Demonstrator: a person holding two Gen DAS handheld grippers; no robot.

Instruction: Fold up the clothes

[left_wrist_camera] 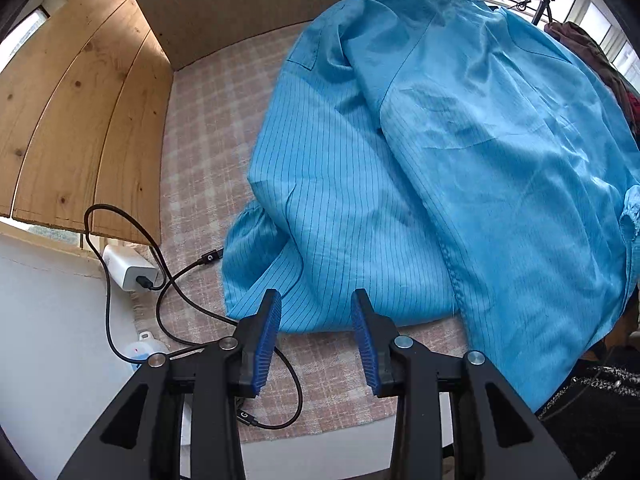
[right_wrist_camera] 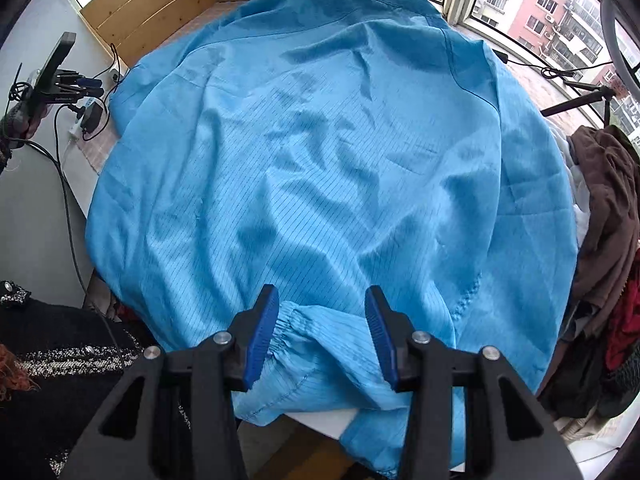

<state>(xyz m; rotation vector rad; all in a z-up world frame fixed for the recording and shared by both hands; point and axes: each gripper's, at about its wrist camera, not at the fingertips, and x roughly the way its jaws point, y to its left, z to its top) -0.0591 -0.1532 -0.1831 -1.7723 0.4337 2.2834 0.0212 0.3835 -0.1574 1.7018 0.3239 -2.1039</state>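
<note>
A light blue pinstriped coat (left_wrist_camera: 440,160) lies spread and wrinkled over a table covered with pink checked cloth (left_wrist_camera: 208,140). My left gripper (left_wrist_camera: 316,300) hovers open above the coat's near left hem, and its blue pads (left_wrist_camera: 266,340) hold nothing. In the right wrist view the coat (right_wrist_camera: 320,160) fills most of the frame. My right gripper (right_wrist_camera: 321,296) stands open above an elastic sleeve cuff (right_wrist_camera: 294,318) at the near edge. The cuff lies below the gap and the pads do not press on it.
Wooden boards (left_wrist_camera: 80,100) and cardboard (left_wrist_camera: 240,0) wall the far left. A white charger (left_wrist_camera: 128,266) and black cables (left_wrist_camera: 172,292) lie beside the coat. A pile of brown and red clothes (right_wrist_camera: 608,208) sits at the right. A tripod (right_wrist_camera: 580,96) stands by the window.
</note>
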